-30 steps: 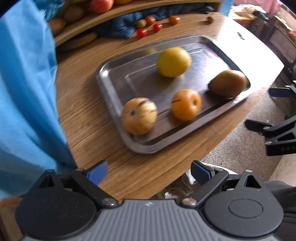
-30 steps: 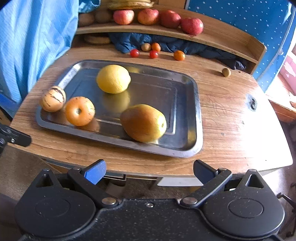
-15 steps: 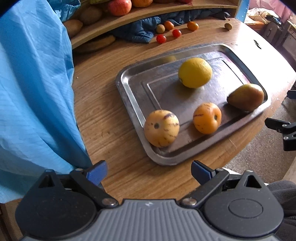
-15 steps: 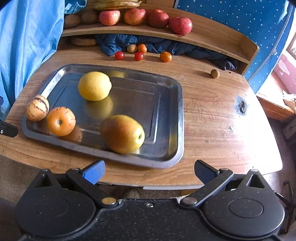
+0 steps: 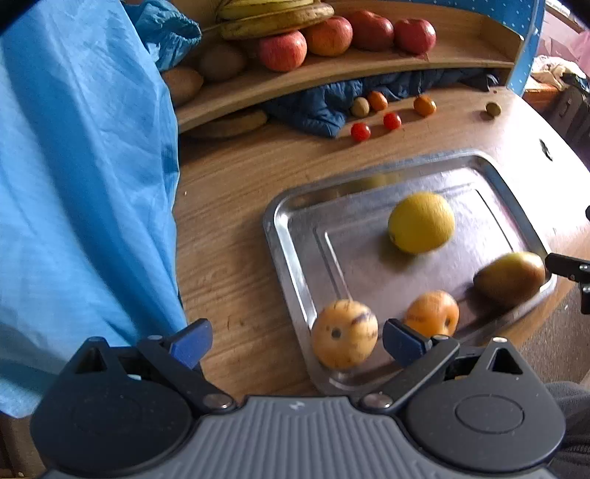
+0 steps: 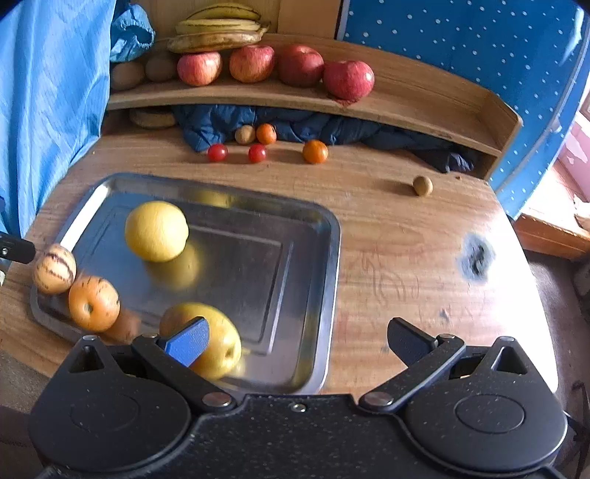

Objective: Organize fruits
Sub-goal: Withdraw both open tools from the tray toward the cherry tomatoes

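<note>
Item one: my left claw point(image 5: 297, 342), bottom centre of its frame, fingers spread wide and grasping nothing, low over the wooden table point(image 5: 228, 228) at the near left corner of the steel tray point(image 5: 291, 228). Its right blue pad point(image 5: 400, 341) overlaps the edge of an orange striped fruit point(image 5: 433, 311).

Item two: my right claw point(image 6: 297, 341), likewise released and empty. Its left blue pad point(image 6: 186, 344) sits in front of the yellow-brown pear point(image 6: 217, 342) at the lower left of that frame.

Item three: tray contents, four pieces.
- A lemon-yellow citrus point(image 6: 156, 230) toward the centre.
- The pear at the near edge.
- The orange striped fruit beside it.
- A pale striped melon-like fruit point(image 6: 54, 269) on the tray's far left rim, touching the orange one.

Item four: loose on the table beyond the tray, two cherry tomatoes point(image 6: 217, 152), two small orange fruits point(image 6: 315, 151) and two small brown fruits point(image 6: 422, 185).

Item five: wooden shelf point(image 6: 405, 107), upper frame, holding four red apples point(image 6: 300, 65), bananas point(image 6: 217, 31) and kiwis point(image 6: 160, 68). Dark blue cloth point(image 6: 324, 127) is bunched beneath it.

Item six: light blue sheet point(image 5: 81, 184), filling the left of my left view.
</note>
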The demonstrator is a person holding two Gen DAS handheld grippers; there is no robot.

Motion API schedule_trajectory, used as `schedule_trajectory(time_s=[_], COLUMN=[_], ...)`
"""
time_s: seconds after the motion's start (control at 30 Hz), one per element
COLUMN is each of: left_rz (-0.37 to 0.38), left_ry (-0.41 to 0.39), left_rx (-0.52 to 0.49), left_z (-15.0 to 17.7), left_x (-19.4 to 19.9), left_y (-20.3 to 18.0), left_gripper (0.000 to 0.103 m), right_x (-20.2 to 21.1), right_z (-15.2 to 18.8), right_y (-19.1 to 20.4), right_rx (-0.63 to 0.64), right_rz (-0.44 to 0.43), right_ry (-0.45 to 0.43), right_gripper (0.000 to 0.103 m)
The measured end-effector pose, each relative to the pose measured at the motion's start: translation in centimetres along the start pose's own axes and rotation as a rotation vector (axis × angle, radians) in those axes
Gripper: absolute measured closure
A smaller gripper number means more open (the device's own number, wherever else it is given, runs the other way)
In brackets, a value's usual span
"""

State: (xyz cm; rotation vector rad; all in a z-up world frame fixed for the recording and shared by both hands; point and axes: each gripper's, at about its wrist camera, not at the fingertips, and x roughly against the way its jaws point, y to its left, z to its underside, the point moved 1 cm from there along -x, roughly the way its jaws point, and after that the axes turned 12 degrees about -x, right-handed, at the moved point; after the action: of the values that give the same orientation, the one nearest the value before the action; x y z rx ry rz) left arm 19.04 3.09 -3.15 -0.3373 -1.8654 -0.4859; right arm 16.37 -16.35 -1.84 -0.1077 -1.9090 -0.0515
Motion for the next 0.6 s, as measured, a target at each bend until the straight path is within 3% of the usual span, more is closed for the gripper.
schedule_trajectory(time_s=[0.6], left_rz=[-0.082], left_ry=[-0.095], left_rx=[0.137], left_z=[-7.8], left_x=[-2.9], left_y=[0.5], left_gripper=[0.001], right_x=[-3.6], right_z=[-4.7], right_y=[0.7], right_rx=[0.076], right_rz=[-0.089], right_ry=[-0.038], right_gripper=[0.001])
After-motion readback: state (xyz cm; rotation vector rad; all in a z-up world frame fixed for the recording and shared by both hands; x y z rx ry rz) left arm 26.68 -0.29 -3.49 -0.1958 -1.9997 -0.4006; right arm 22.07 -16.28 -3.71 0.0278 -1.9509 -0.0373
